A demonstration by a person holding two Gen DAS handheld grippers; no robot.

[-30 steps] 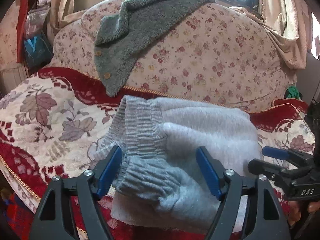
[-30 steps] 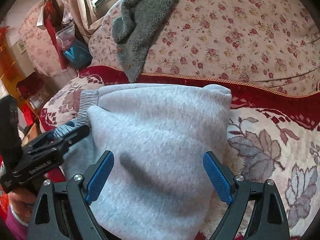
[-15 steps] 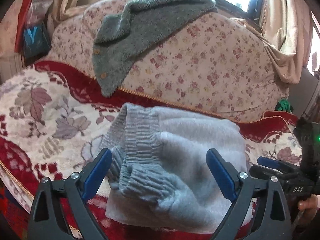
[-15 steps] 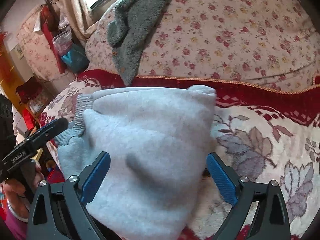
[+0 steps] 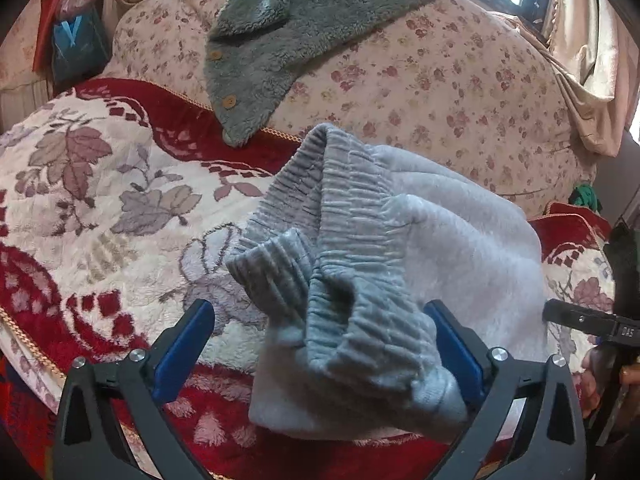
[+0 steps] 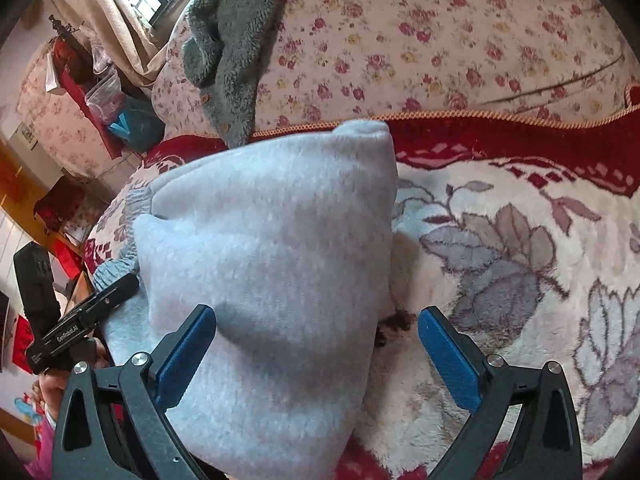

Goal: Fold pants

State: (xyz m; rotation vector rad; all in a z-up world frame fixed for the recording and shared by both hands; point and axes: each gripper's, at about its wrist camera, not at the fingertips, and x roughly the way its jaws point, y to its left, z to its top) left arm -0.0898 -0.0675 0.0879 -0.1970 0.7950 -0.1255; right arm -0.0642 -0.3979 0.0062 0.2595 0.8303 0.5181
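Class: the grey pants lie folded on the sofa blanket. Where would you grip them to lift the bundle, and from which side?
Probably grip the ribbed waistband of the grey pants, coming from the left gripper side. The stacked elastic edges face that way and stand proud, so open fingers could close over every layer.

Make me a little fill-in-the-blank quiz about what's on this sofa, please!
1. The folded pants are light ____ in color.
2. The fuzzy green jacket hangs over the sofa's ____.
3. The left gripper has its blue pads spread ____, holding nothing.
4. The blanket under the pants has a pattern of ____.

Missing words: gray; backrest; open; leaves
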